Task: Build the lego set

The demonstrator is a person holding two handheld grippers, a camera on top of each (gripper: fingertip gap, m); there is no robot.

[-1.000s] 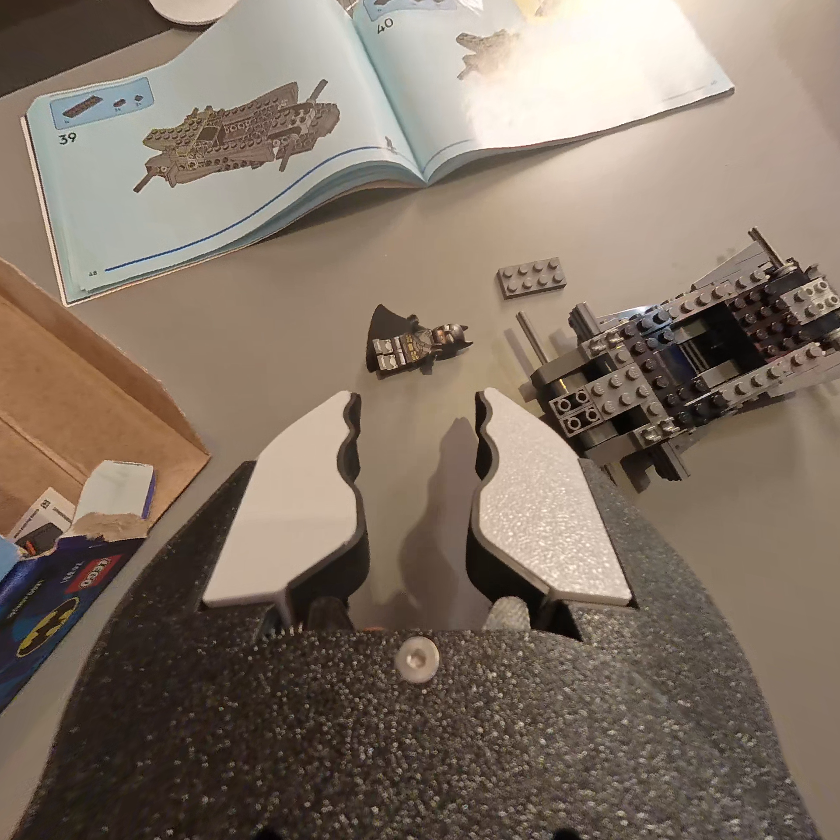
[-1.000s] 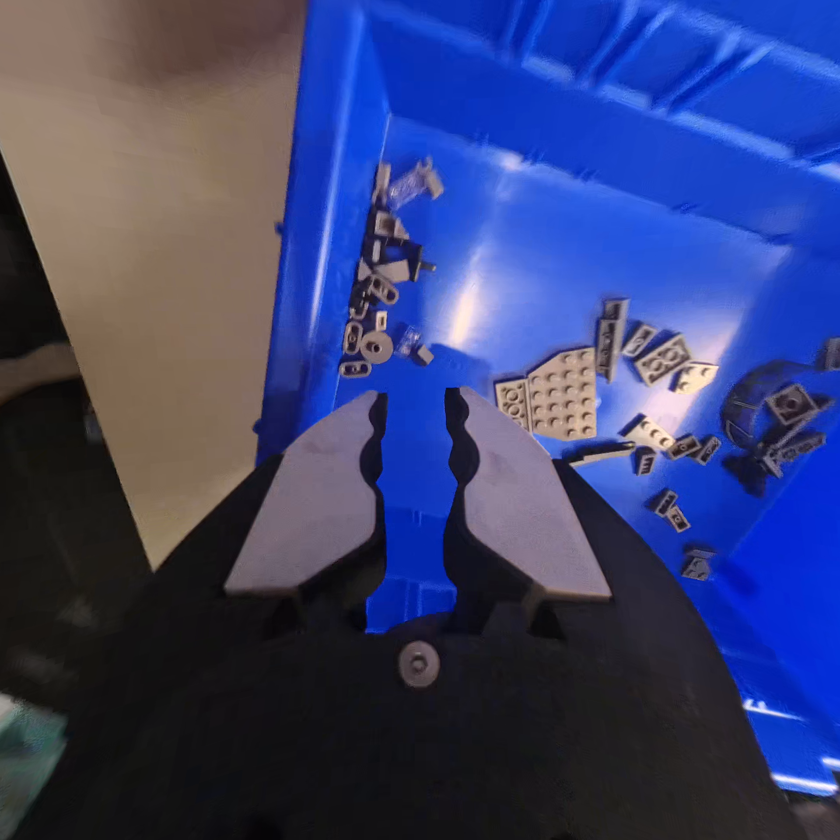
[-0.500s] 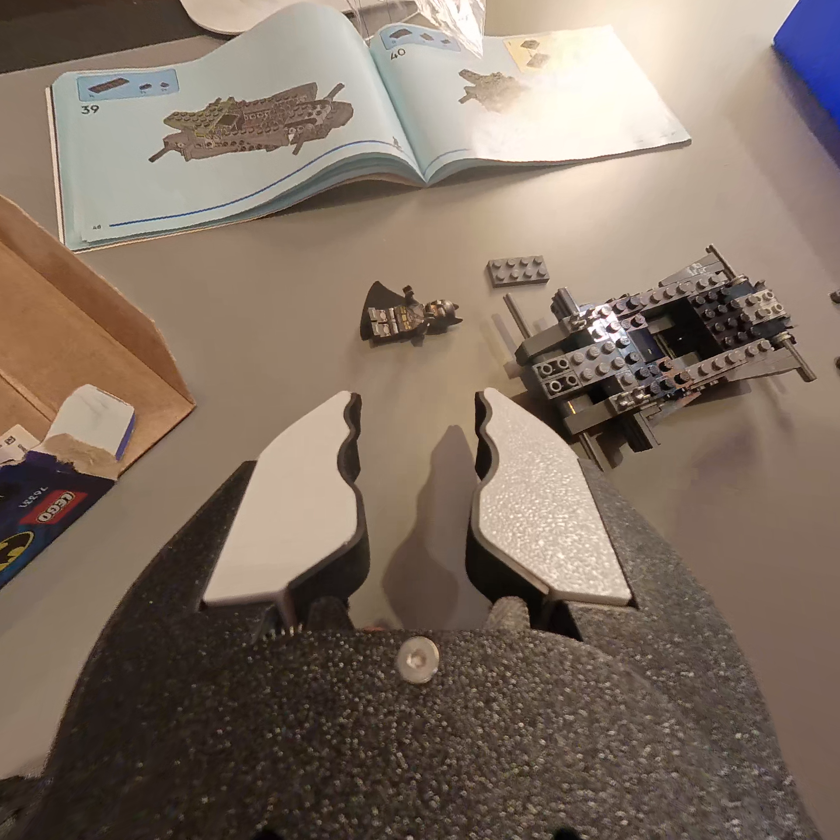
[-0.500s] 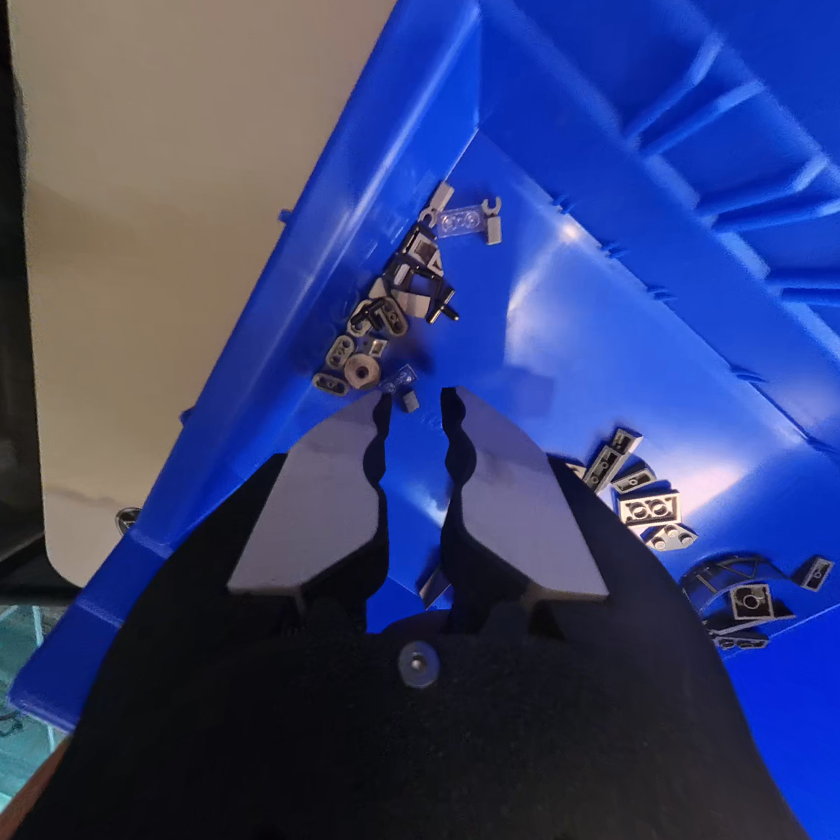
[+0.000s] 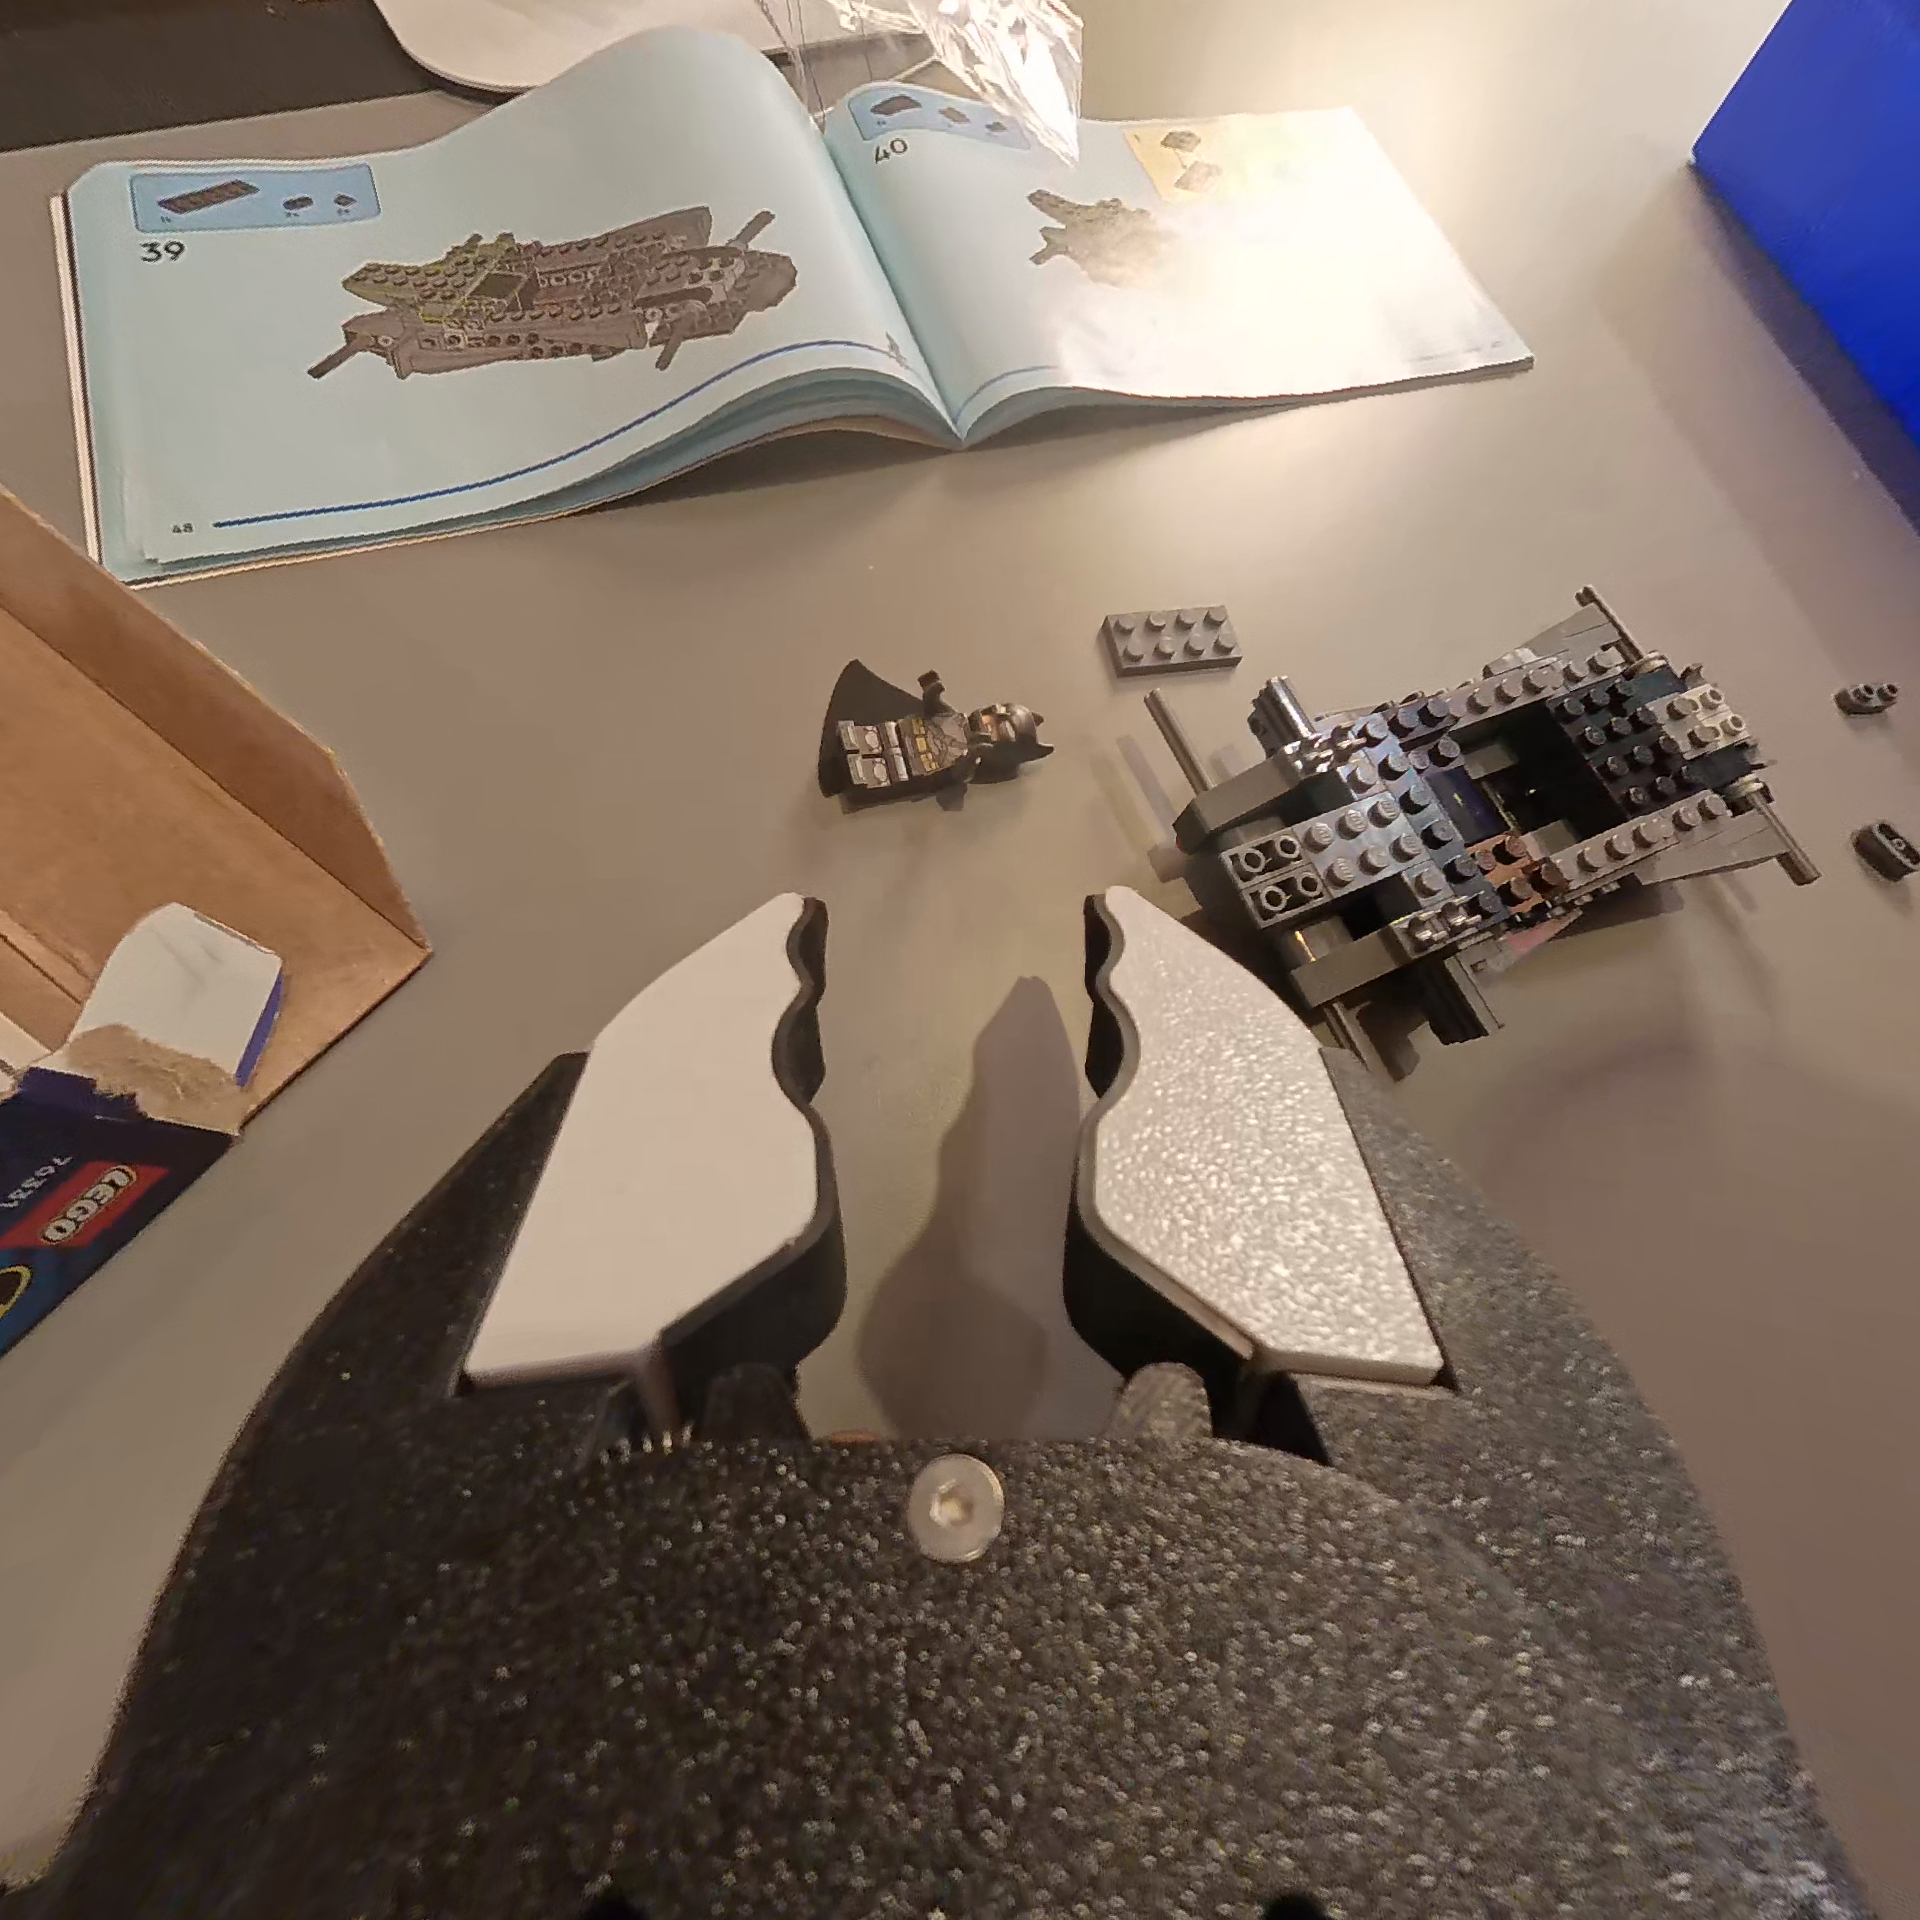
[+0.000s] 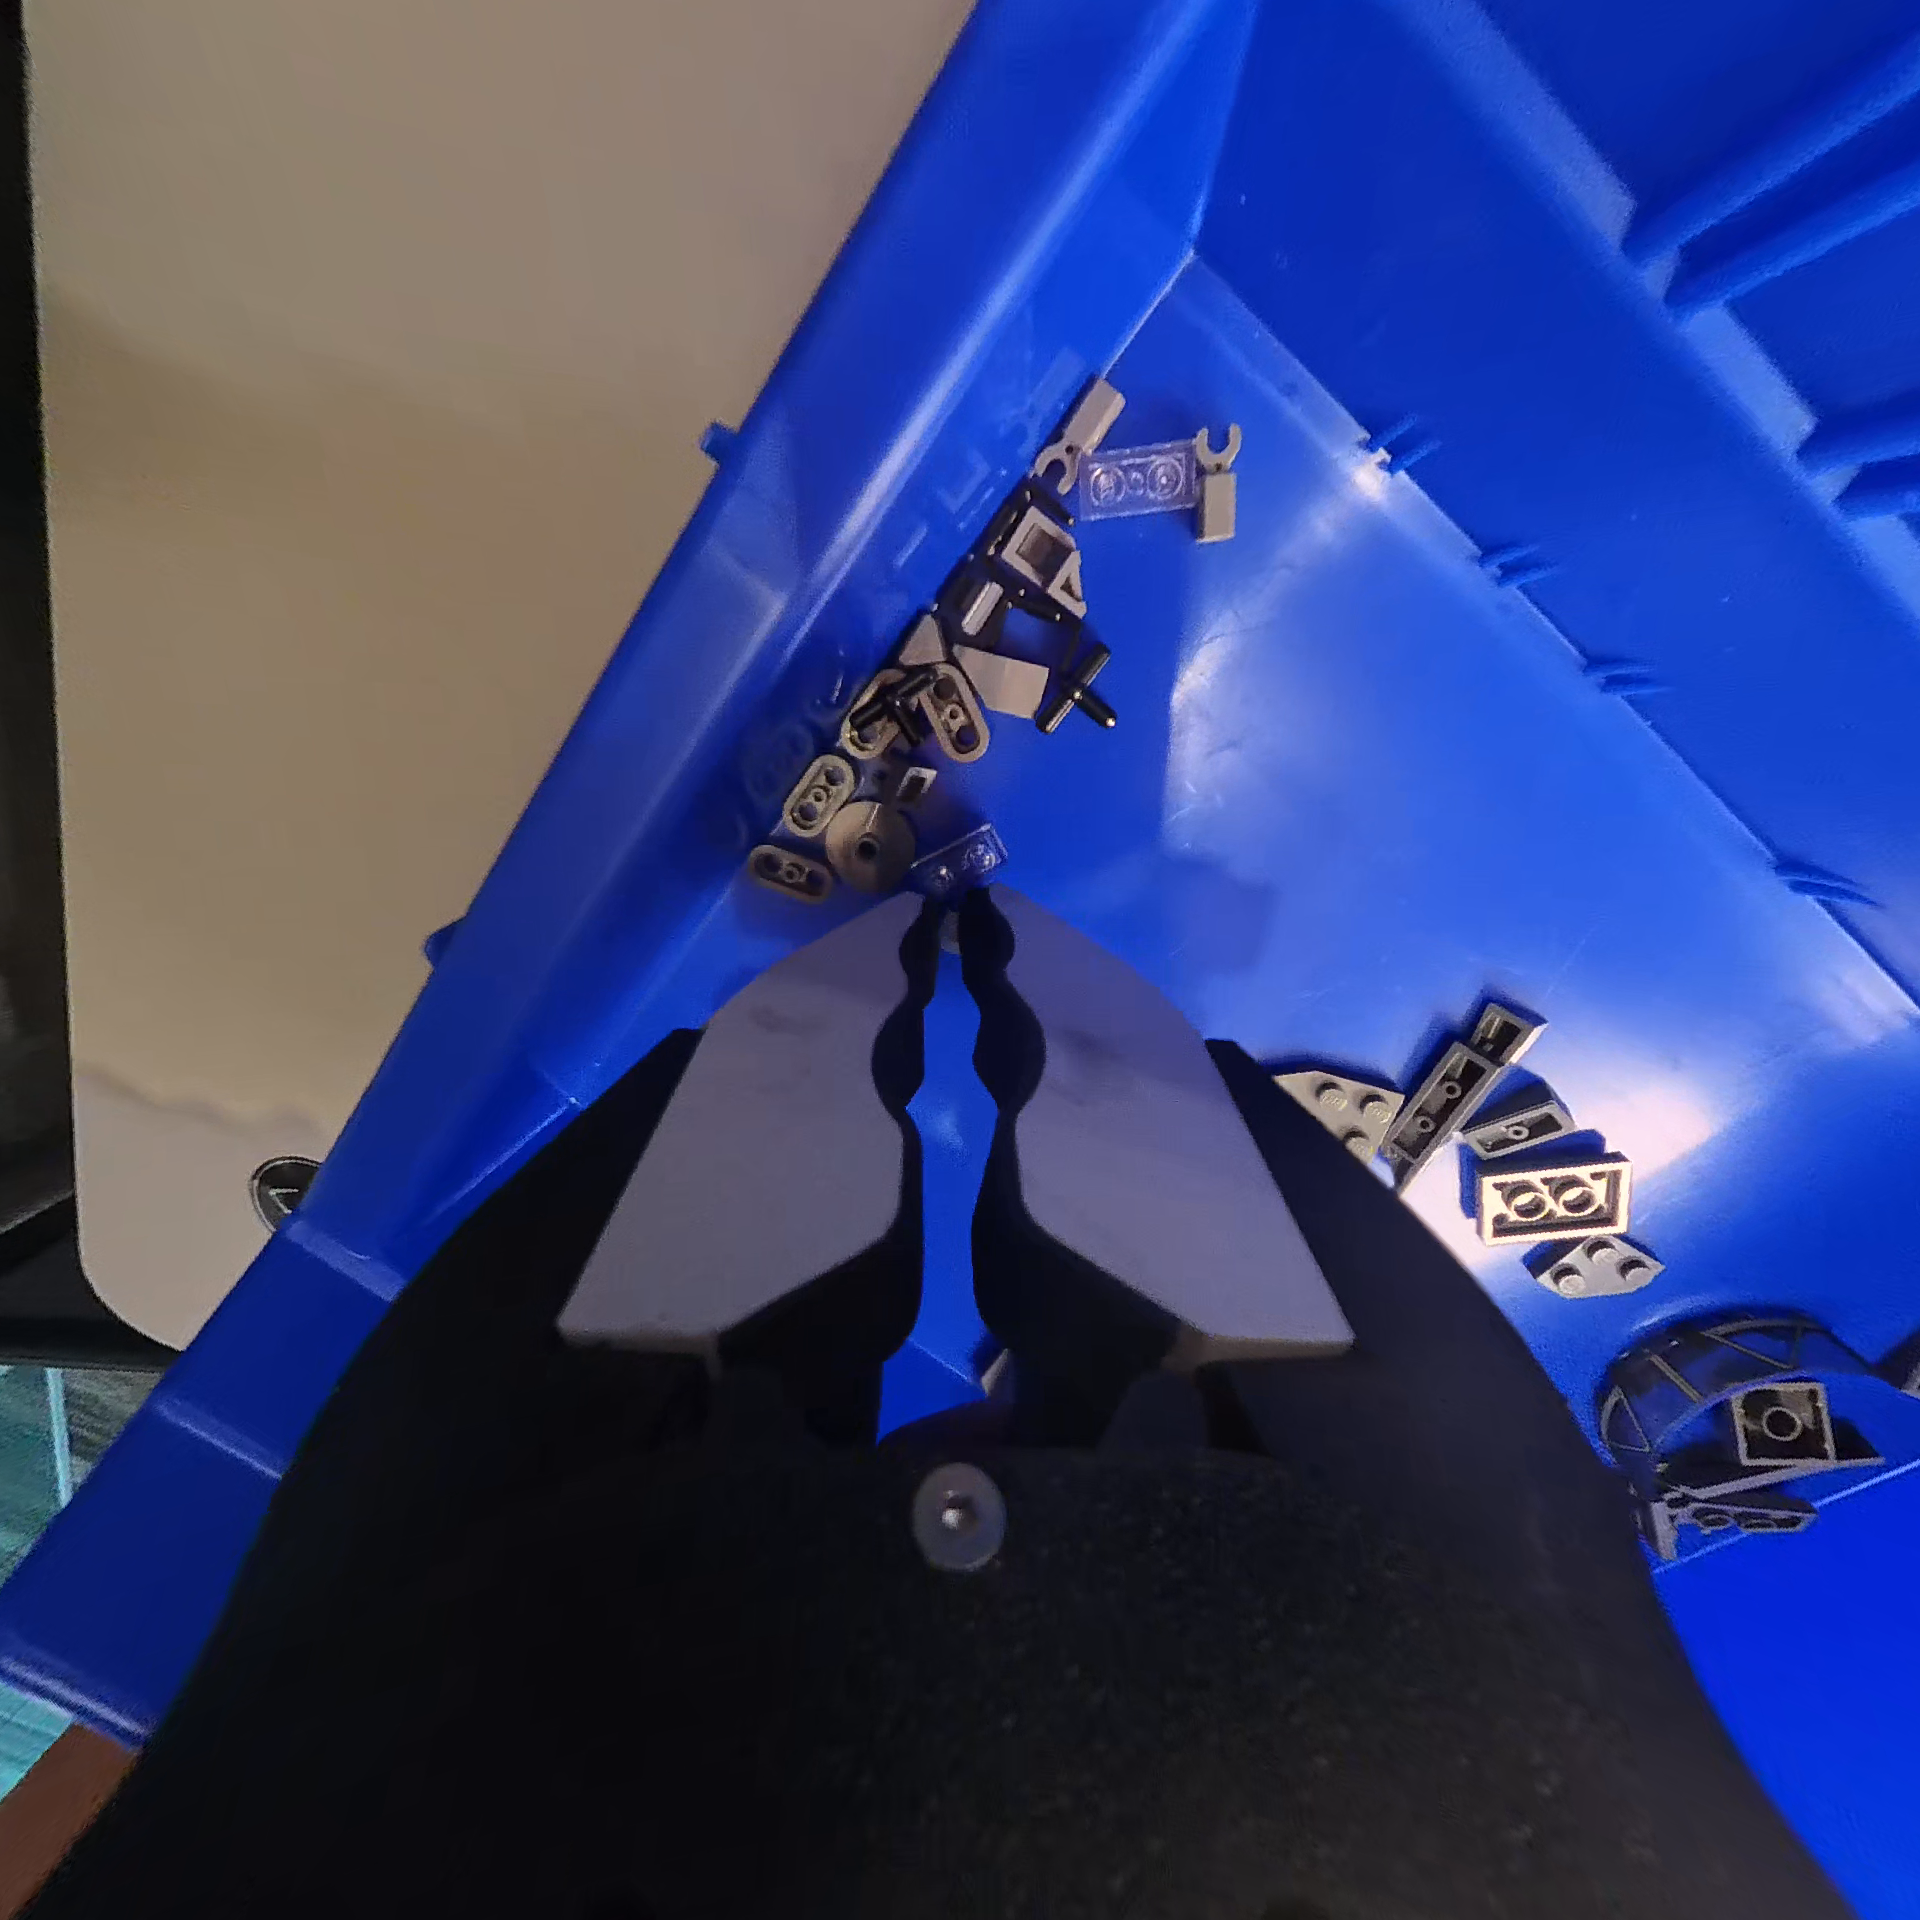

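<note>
A: So, left gripper [image 5: 954, 920] first. How did the jaws stand?

B: Wide apart, nothing between them but bare grey table [image 5: 644, 748]. A caped minifigure [image 5: 930, 743] lay on its back just beyond the tips, clear of both pads. The half-built dark grey brick vehicle [image 5: 1486, 821] sat close off the right fingertip [image 5: 1127, 925], not touching as far as I could tell.

A: Anything else around it?

B: A flat grey plate [image 5: 1174, 639] beside the vehicle's far end, an open instruction booklet [image 5: 644, 301] farther back, a torn cardboard box [image 5: 156, 831] at the left edge.

A: And the right gripper [image 6: 948, 904]?

B: Down inside the blue bin [image 6: 1455, 727], jaws drawn nearly together. A small clear piece [image 6: 961, 860] lay right at the tips (it took the bin's blue colour), and a small pale bit showed between the pads. Whether the pads pressed on either, I could not tell.

A: Neighbours?

B: A cluster of small grey parts [image 6: 862, 790] along the bin wall just left of the tips; more grey plates [image 6: 1538, 1205] well off to the right.
</note>
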